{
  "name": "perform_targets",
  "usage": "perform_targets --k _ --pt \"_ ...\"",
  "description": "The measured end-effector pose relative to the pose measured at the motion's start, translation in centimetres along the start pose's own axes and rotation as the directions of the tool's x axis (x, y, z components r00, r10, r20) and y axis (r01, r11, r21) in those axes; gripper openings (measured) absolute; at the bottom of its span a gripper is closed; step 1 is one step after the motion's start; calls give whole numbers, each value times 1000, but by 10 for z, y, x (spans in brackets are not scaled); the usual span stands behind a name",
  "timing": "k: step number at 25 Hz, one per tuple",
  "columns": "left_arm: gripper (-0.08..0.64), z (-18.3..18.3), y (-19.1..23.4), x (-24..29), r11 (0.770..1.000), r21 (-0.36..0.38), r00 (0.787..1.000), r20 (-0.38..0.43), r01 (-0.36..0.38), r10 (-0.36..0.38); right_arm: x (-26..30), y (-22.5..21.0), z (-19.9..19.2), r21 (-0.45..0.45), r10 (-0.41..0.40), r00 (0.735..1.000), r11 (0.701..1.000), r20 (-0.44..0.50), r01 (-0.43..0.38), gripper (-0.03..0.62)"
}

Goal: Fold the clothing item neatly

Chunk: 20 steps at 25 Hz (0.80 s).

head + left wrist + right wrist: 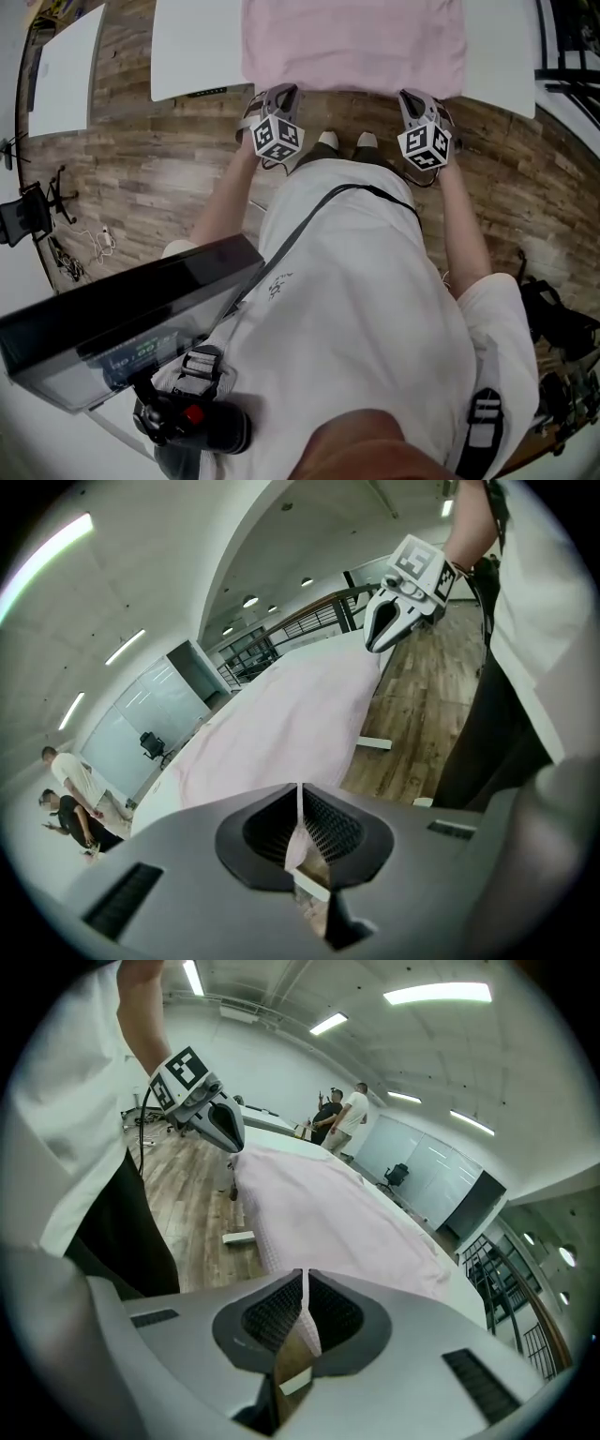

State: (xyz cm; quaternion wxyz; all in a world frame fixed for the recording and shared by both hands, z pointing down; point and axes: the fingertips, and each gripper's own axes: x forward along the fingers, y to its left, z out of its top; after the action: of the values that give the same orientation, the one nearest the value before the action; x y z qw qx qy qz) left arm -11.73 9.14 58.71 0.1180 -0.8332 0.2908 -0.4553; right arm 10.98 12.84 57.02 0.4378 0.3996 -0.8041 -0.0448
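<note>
A pale pink garment lies spread on the white table, its near edge hanging over the table's front edge. My left gripper is shut on that near edge at the left, and the left gripper view shows a thin fold of pink cloth pinched between the jaws. The right gripper is shut on the same edge at the right, with cloth caught between its pads. Each gripper view shows the other gripper at the garment's opposite corner: the right gripper and the left gripper.
The person stands close against the table's front edge on a wooden floor. A second white table stands at the left, near a black office chair. Two people are far across the room. A dark railing runs at the right.
</note>
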Motion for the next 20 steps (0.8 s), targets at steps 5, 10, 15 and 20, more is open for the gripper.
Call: perform_targets --k 5,10,15,20 --pt "50 -4 -7 1 1000 12 1000 -9 17 -17 -2 11 1 -50 43 999 998 -2 -43 73" --pt "140 -14 -14 3 998 49 998 -44 45 -43 5 22 0 -117 72 997 990 -33 -76 152" --pt "156 -21 -8 6 994 113 998 -69 14 -7 13 26 3 -160 59 997 985 -57 -68 226" --pt "156 -17 6 8 985 168 996 -78 -32 45 19 24 3 -200 59 995 977 -79 -73 242"
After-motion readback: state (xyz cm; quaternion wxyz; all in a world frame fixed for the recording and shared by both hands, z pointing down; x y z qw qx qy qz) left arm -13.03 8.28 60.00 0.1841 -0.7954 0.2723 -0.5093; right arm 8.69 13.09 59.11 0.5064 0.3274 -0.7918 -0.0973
